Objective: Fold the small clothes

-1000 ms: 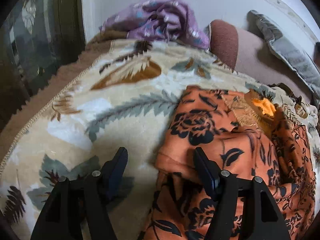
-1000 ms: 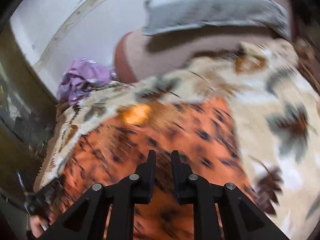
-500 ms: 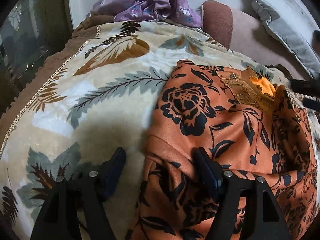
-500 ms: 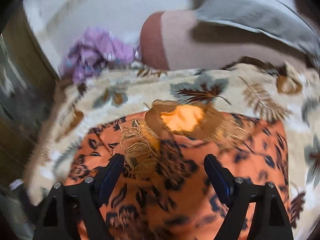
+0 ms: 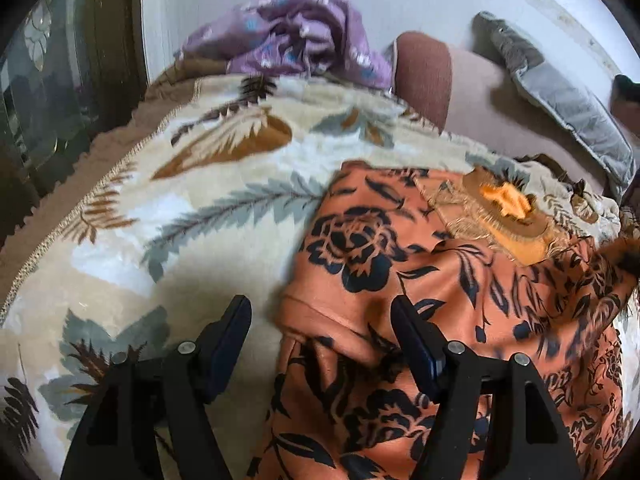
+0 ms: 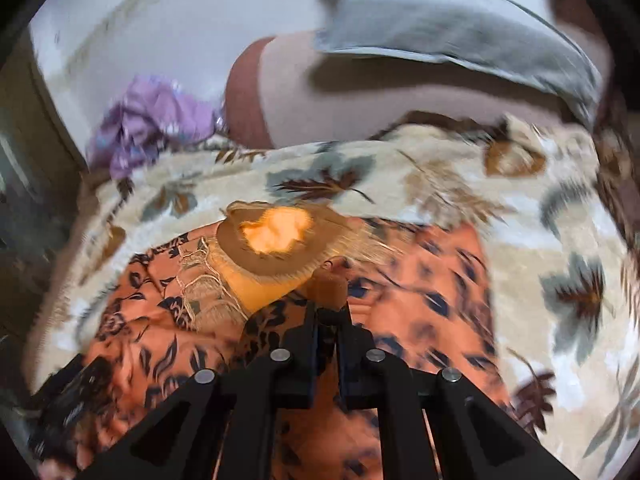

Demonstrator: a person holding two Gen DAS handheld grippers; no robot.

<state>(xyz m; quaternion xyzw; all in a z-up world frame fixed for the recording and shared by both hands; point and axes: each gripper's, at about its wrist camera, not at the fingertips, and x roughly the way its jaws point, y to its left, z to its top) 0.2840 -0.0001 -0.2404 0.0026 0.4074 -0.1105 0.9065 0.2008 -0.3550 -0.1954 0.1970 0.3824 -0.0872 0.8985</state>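
Note:
An orange garment with black flowers (image 5: pixel 420 280) lies on a leaf-patterned blanket (image 5: pixel 192 216); its brown embroidered neckline (image 5: pixel 508 216) faces the far side. My left gripper (image 5: pixel 320 332) is open, its jaws straddling the garment's left folded edge. In the right wrist view the same garment (image 6: pixel 420 292) lies below me. My right gripper (image 6: pixel 327 312) is shut on a pinched fold of the orange cloth just below the neckline (image 6: pixel 276 240). The lifted cloth shows at the right edge of the left wrist view (image 5: pixel 612 264).
A crumpled purple garment (image 5: pixel 296 36) lies at the blanket's far edge by the white wall. A brown cushion (image 5: pixel 424 72) and a grey pillow (image 5: pixel 568 96) sit at the back right. A dark cabinet (image 5: pixel 48 80) stands at the left.
My right gripper has shut on the garment's cloth near the neckline; half a second ago it was open. The left gripper stays open at the left edge.

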